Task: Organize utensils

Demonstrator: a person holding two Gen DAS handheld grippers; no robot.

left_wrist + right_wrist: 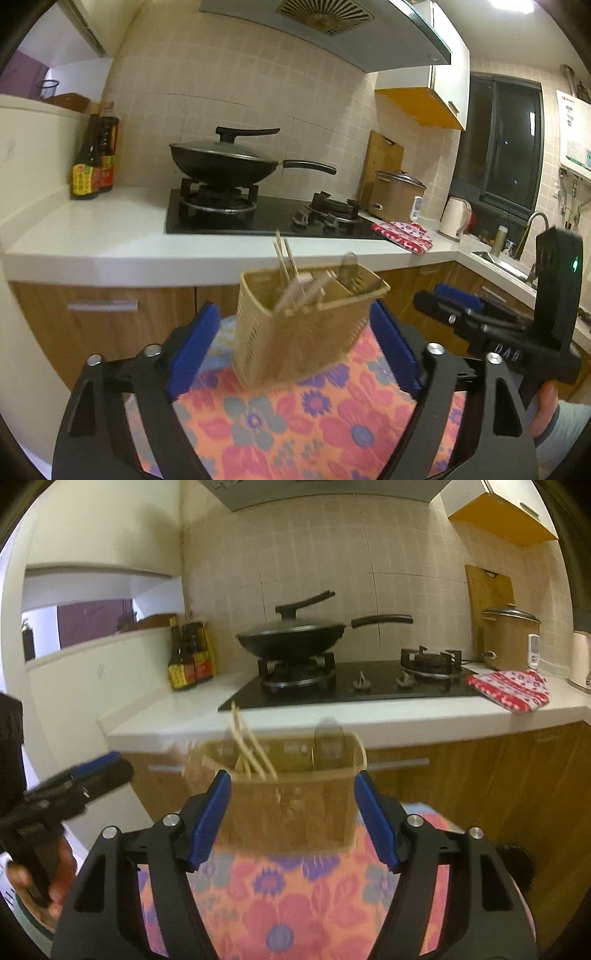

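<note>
A beige slotted utensil basket (295, 328) stands on a floral tablecloth (295, 424). It holds wooden chopsticks (284, 258) and a metal spoon (349, 267). My left gripper (295, 343) is open, its blue pads on either side of the basket, apart from it. In the right wrist view the basket (291, 808) is blurred and sits between the open blue pads of my right gripper (291, 812), with chopsticks (247, 746) and spoon (328, 746) sticking up. Each gripper shows in the other's view, the right one (458, 310) and the left one (92, 771).
A white counter (110, 229) runs behind, with a gas hob (266, 218), a lidded black wok (225, 162), sauce bottles (94, 158), a brown cooker (397, 195), a red cloth (404, 232), a kettle (454, 218) and a sink (498, 262). Wooden cabinets (99, 321) stand below.
</note>
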